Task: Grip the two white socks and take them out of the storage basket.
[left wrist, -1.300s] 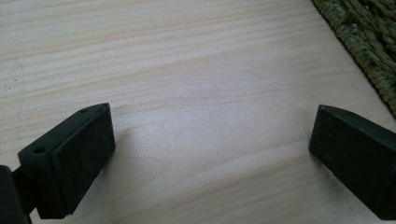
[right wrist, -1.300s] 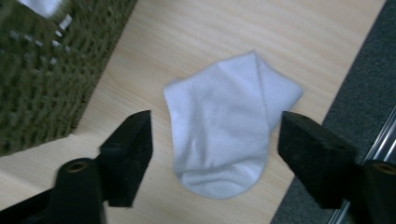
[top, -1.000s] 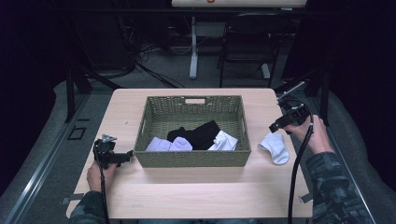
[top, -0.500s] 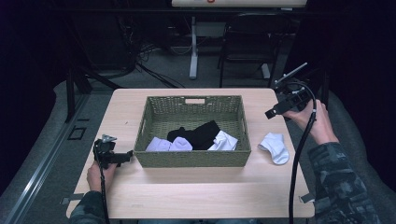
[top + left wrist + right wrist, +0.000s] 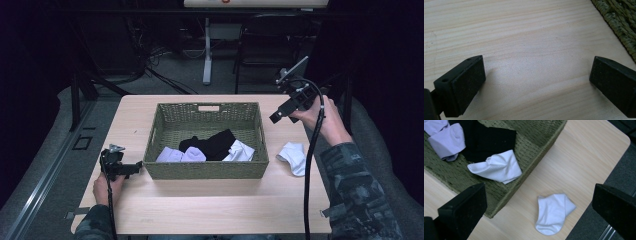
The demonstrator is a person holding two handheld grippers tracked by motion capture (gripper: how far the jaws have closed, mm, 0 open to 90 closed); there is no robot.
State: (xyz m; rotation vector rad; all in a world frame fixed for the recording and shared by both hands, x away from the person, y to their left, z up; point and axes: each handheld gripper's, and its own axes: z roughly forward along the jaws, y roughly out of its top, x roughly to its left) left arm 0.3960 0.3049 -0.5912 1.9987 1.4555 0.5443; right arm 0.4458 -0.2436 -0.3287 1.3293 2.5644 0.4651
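Note:
A green woven basket [image 5: 207, 170] stands mid-table and holds a black sock [image 5: 212, 144], a white sock [image 5: 241, 151] and a lavender sock [image 5: 175, 155]. Another white sock [image 5: 294, 156] [image 5: 552, 213] lies on the table to the right of the basket. My right gripper [image 5: 276, 117] [image 5: 539, 195] hangs in the air above that sock and the basket's right wall [image 5: 534, 157]; its jaws have just been opening and stand wide with nothing between them. My left gripper [image 5: 137, 167] [image 5: 537, 67] rests low on the table at the basket's left front corner [image 5: 621, 22], open and empty.
The light wooden table [image 5: 200, 210] has bare room in front of the basket and at the far left. Its right edge runs close to the loose white sock. Dark floor, cables and a stand's legs [image 5: 206, 60] lie beyond the far edge.
My right gripper has risen and moved toward the far side, away from the white sock on the table. The left gripper has stayed still.

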